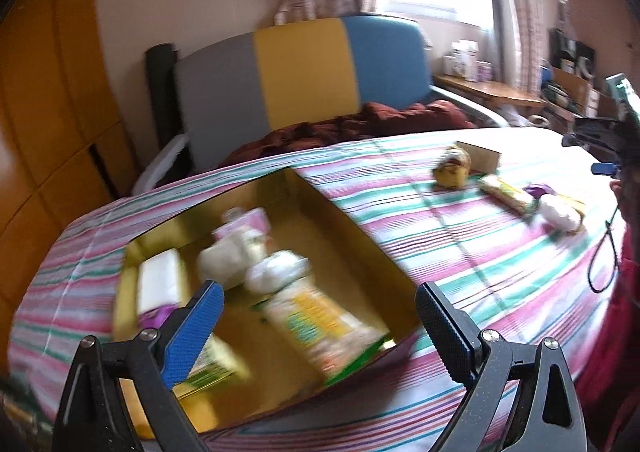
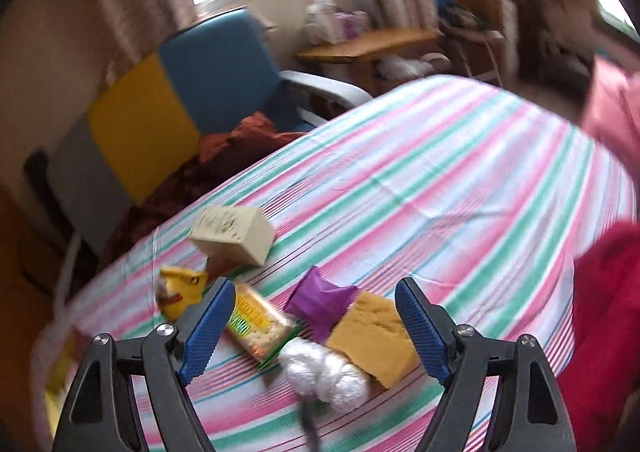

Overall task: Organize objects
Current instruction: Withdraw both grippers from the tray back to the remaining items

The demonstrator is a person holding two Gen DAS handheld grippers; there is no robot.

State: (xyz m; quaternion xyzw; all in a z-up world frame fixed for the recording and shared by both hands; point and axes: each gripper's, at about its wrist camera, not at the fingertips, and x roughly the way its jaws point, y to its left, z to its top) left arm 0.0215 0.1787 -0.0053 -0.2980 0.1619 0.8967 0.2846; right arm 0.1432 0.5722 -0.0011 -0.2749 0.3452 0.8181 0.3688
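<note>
Hovering over a striped tablecloth (image 2: 460,172) in pink, green and white, the right gripper (image 2: 316,326) has its blue ribbed fingers (image 2: 208,332) spread wide with nothing clamped between them. Below and between those fingers lies a small heap of loose things: a cracker packet (image 2: 260,326) with yellow and green print just beside the left finger, a purple wrapper (image 2: 320,302) near the middle, a yellow sponge (image 2: 374,338) toward the right finger, and a crinkled clear plastic bundle (image 2: 324,370) touching the packet and the sponge at the near edge. Farther off, past the left finger, sit a yellow snack bag (image 2: 180,290) and a tilted cream carton (image 2: 234,232). The left gripper (image 1: 318,330) is likewise spread apart and holds nothing; it hangs over an open gold-lined cardboard box (image 1: 360,228) resting on the same cloth. Inside the box, blurred, are a long packet with yellow-green print (image 1: 320,332) lying between the fingers, white plastic-wrapped bundles (image 1: 256,260), a white block (image 1: 158,284) at the left wall and a pink-topped item (image 1: 250,218) at the back. From the left wrist view the loose heap lies well apart from the box, to its right. An armchair (image 1: 304,68) in grey, yellow and blue stands behind the table.
</note>
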